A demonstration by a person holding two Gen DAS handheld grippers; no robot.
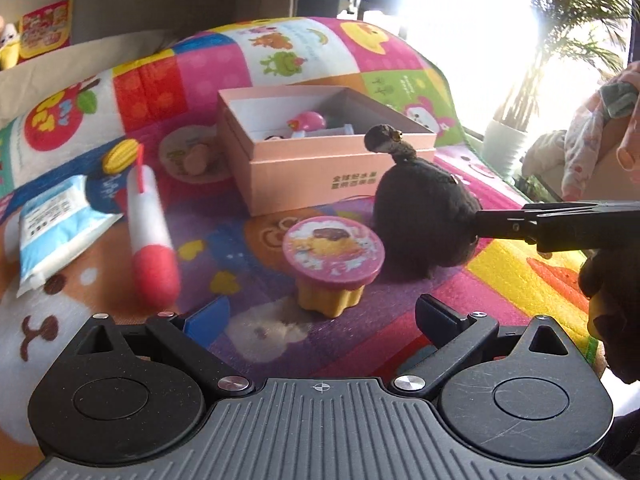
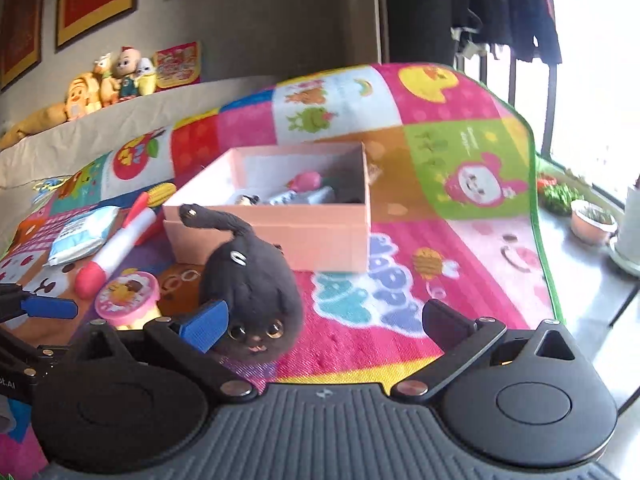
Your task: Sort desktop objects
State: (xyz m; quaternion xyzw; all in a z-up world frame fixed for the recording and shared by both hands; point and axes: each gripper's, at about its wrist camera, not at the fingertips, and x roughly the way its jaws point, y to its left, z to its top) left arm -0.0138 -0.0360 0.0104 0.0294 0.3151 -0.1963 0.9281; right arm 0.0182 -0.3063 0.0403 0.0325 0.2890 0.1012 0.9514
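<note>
**Two spread grippers hovering over a toy-strewn mat**

One patchwork cartoon mat (image 1: 400, 52) is covering the whole surface, and one open pink box (image 1: 320, 168) is sitting near its middle. Inside the box a pink toy (image 1: 310, 120) and a few smaller pieces are showing, but they are too cut off by the walls to name.

One black plush cat (image 2: 248, 280) is sitting just in front of the box, its tail curling up against the box wall. One red-and-white plush marker (image 1: 150, 240) is lying to the left, beside one blue-and-white tissue pack (image 1: 56, 224). One pudding cup (image 1: 334, 260) with a pink lid is standing just left of the cat. One yellow corn-shaped toy (image 1: 120, 156) is lying behind the marker; a round wooden piece behind it is too blurred to identify.

The right gripper (image 2: 320, 320) is pointing downward with its jaws spread wide, the blue finger pad (image 2: 206, 322) overlapping the cat's side; whether it is touching is unclear, and the cat is not being pinched. The left gripper (image 1: 320, 316) is also angling downward, jaws apart, holding nothing, with the pudding cup just ahead of it.
</note>
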